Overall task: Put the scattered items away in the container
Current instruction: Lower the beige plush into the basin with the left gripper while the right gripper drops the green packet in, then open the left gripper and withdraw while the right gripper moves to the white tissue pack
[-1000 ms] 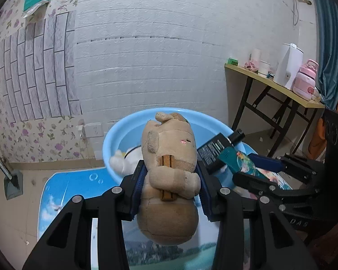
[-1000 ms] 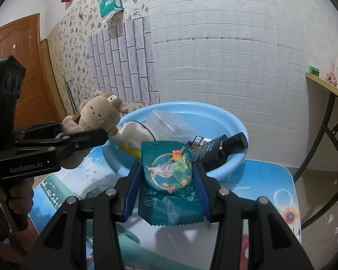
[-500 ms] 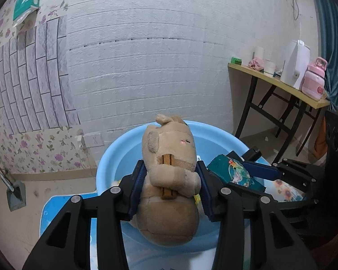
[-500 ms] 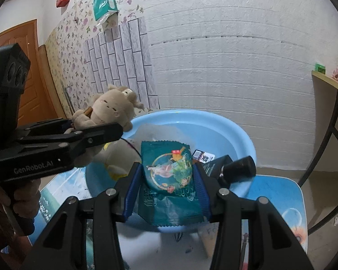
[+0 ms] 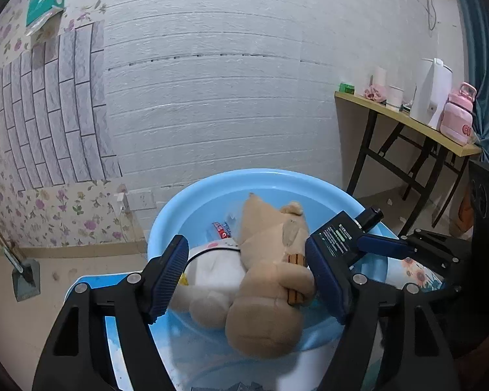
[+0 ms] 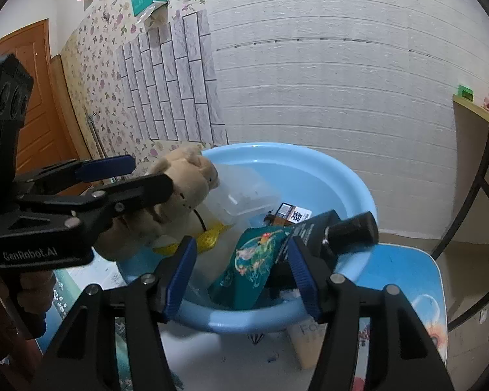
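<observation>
Left gripper (image 5: 247,280): the jaws now stand wide apart. Half a second ago they clamped the plush toy (image 5: 270,280) by its middle; the toy now lies loose between them, leaning against the right-hand pad and clear of the left-hand one. It has tipped over from its upright carried pose and rests across the near rim of the basin (image 5: 192,195), partly on a white soft toy (image 5: 212,267) already inside. Judged result: the toy is released, but its lower body overhangs the rim and could slide out.

Right gripper (image 6: 244,277): the jaws have also opened wide. The teal packet (image 6: 247,270), gripped flat half a second ago, now stands tilted in the basin (image 6: 342,176), touching the right-hand pad and leaning on a black bottle (image 6: 335,231). The bottle lies on the basin's near rim with its cap pointing outward. Judged result: the packet is delivered.

Further in, the basin holds a clear plastic box (image 6: 244,192), a yellow item under the white toy, and a small dark box with a printed label (image 6: 290,211). The basin stands on a table (image 6: 407,270) with a blue printed top; a pale flat item lies on the table just below the basin's near rim, partly hidden by the gripper.

Beyond: a white brick-pattern wall, and a side table (image 5: 407,120) with a kettle and pink flask.

Next action, as a judgement: withdraw both grippers, check the toy's seating, and collect any item left on the table.
</observation>
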### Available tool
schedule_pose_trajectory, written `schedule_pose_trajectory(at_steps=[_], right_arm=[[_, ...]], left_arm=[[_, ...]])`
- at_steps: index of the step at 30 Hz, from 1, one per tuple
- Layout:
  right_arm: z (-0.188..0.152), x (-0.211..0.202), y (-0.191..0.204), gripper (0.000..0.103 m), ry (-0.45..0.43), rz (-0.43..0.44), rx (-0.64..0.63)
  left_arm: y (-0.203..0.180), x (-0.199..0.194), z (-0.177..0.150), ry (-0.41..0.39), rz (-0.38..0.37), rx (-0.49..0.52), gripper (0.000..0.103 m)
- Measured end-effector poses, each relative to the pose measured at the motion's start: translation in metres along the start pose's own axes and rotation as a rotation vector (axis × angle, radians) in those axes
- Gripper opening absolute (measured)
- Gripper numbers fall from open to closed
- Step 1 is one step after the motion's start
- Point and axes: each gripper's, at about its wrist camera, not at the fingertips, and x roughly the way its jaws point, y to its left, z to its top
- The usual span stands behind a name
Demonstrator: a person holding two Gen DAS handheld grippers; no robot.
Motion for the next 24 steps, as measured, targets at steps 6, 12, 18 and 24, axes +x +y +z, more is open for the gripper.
schedule_pose_trajectory(at_steps=[6,12,18,24], right_arm=[[-0.007,-0.015,-0.003,0.058,-0.004,-0.026,0.019],[-0.014,-0.029,-0.003,0.058,-0.002,-0.05,0.022],[-0.022,-0.037,-0.002,0.058,0.006,-0.073,0.024],[-0.033,-0.04,-0.013,0.058,0.035,-0.113,0.047]], left_arm=[[0.003,-0.014,-0.009,-0.006,0.007,-0.007,0.075],[0.0,-0.028,-0.015,-0.015,0.01,-0.002,0.075],[0.004,-0.041,-0.025,-0.018,0.025,-0.01,0.08],[0.011,-0.047,-0.038,-0.004,0.023,-0.034,0.081]])
